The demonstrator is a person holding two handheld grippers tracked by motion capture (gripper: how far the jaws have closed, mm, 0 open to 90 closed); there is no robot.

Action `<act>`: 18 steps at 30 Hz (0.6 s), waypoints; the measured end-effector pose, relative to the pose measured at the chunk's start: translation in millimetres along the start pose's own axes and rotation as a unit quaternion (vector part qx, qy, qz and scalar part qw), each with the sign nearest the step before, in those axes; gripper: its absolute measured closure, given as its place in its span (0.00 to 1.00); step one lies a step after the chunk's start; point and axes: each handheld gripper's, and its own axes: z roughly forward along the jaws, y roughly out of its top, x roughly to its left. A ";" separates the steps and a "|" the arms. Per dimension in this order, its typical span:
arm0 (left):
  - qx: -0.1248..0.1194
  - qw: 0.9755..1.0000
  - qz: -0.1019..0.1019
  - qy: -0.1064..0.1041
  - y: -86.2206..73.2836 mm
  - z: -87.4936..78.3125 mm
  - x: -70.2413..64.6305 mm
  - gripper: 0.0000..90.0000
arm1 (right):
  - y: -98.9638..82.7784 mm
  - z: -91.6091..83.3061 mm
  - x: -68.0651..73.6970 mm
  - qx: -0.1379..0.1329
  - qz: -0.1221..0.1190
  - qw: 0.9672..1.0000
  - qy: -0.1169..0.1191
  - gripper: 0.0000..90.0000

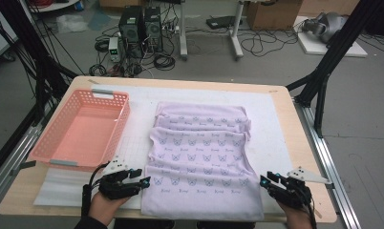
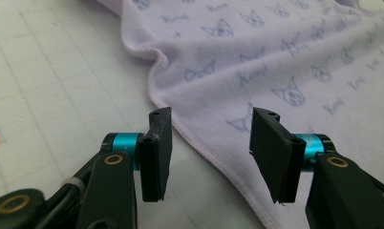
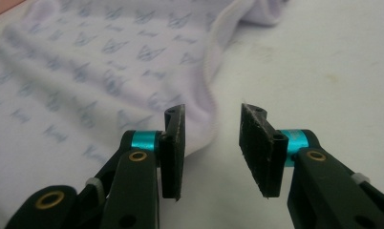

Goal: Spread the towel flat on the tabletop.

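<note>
A lilac cloth [image 1: 202, 152] printed with small animal faces lies folded in loose layers on the white mat [image 1: 271, 119]. My left gripper [image 1: 144, 176] sits at the cloth's near left edge with its jaws apart. In the left gripper view the hem of the cloth [image 2: 276, 57] runs on the mat under the gap of the left gripper [image 2: 211, 143], and nothing is pinched. My right gripper [image 1: 265, 179] is at the cloth's near right corner. In the right gripper view the right gripper [image 3: 211, 143] stands open just off the edge of the cloth [image 3: 85, 71].
A pink plastic basket [image 1: 51, 143] with nothing in it stands on the left of the wooden table [image 1: 295, 143], close to my left hand. Bare mat runs along the cloth's right side. Computers and cables lie on the floor beyond the far edge.
</note>
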 end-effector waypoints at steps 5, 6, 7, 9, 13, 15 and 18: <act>0.009 1.000 0.022 0.005 -9.0 0.3 -13.1 0.63 | -4.5 13.1 12.5 0.045 -0.029 0.999 -0.006 0.68; 0.010 0.999 0.038 0.016 -10.3 0.1 -16.6 0.69 | -6.3 15.9 13.5 0.056 -0.026 0.998 -0.009 0.70; 0.012 0.998 0.050 0.023 -11.5 -0.4 -18.9 0.80 | -8.4 18.4 13.1 0.066 -0.027 0.997 -0.010 0.72; 0.018 0.998 0.050 0.015 -12.4 -2.3 -20.5 0.93 | -8.8 17.8 12.2 0.063 -0.021 0.998 -0.011 0.73; 0.018 0.998 0.051 0.021 -13.2 -3.4 -23.7 0.95 | -0.2 0.4 10.8 0.020 -0.005 1.000 -0.013 0.69; 0.018 0.998 0.049 0.019 -13.1 -3.3 -23.8 0.96 | 1.5 -4.9 12.4 0.008 0.005 1.000 -0.004 0.67; 0.020 0.999 0.046 0.013 -13.1 -3.9 -22.5 0.96 | -2.5 1.0 18.8 0.028 -0.004 1.000 -0.002 0.61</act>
